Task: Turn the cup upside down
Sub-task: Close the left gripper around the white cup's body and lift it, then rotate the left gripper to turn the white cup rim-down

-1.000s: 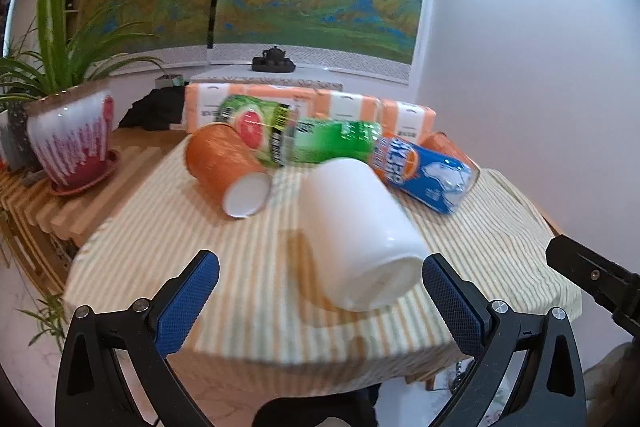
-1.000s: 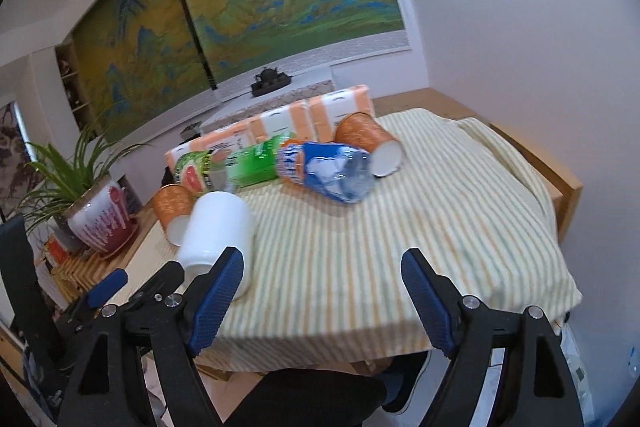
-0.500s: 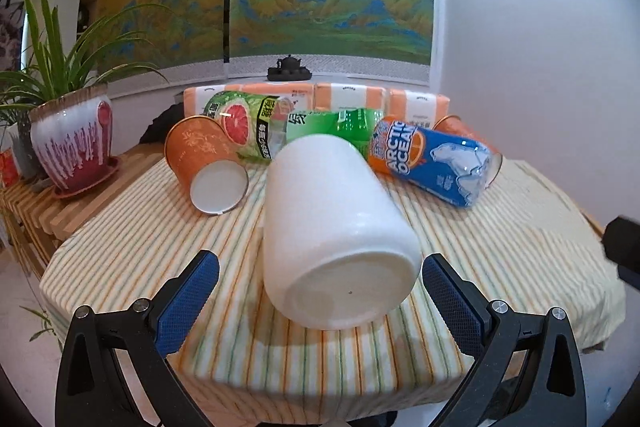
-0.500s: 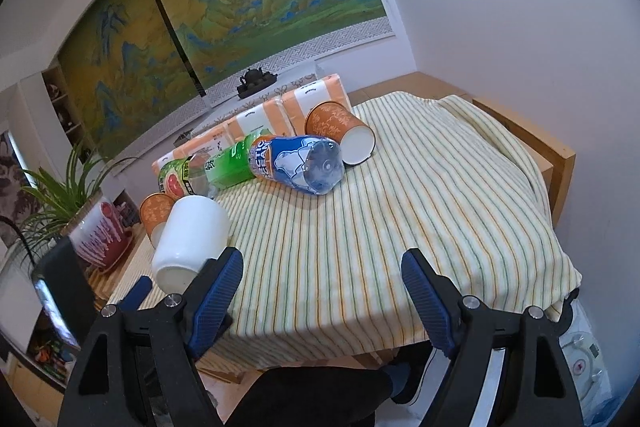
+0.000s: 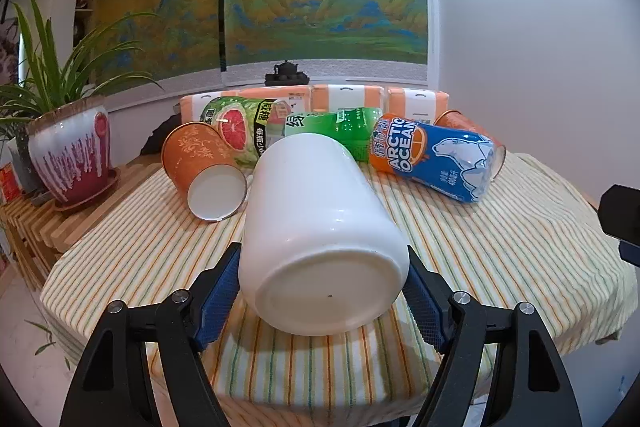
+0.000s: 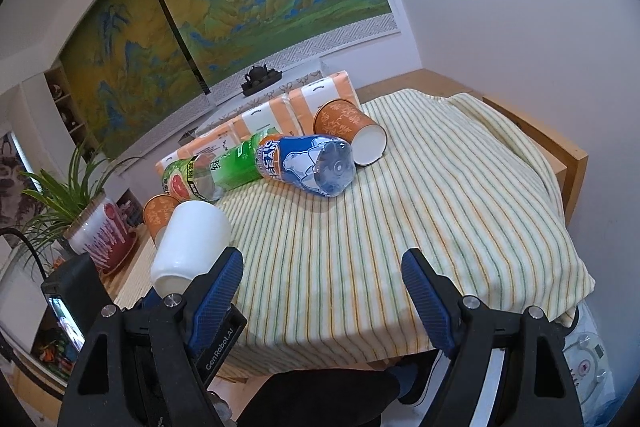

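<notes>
Since a second ago the left tongs (image 5: 324, 291) have clenched on the base of the white ceramic cup (image 5: 320, 227) lying at 12 o'clock on the striped tabletop (image 5: 520, 247), so flipping can begin; the right tongs (image 6: 322, 291) hang released.

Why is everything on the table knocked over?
Nothing stands upright: the white cup lies on its side between the left gripper's pads, and two orange paper cups and three bottles lie tipped on the striped cloth. No spills visible.
</notes>
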A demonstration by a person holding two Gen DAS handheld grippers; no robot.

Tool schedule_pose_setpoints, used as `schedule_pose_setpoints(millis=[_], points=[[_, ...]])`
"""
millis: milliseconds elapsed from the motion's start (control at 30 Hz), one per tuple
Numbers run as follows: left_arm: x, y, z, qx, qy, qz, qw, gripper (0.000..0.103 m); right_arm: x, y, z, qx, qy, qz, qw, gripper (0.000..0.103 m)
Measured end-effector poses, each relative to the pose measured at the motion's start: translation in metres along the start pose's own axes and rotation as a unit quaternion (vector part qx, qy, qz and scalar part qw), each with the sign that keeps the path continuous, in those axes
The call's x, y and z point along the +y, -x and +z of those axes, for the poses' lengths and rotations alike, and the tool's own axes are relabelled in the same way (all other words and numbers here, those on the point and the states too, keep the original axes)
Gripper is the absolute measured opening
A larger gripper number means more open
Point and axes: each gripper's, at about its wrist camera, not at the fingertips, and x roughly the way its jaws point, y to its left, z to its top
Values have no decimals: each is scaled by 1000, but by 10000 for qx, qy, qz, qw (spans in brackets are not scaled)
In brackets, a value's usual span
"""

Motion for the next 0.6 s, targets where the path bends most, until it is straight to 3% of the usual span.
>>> schedule_pose_setpoints(millis=[233, 600], points=[[8, 10, 12, -59, -241, -385, 9990, 78, 1, 0, 0, -20, -24, 11, 10000, 78], [15, 23, 33, -217, -576, -648, 9960, 78, -1, -3, -1, 45, -73, 37, 10000, 78]])
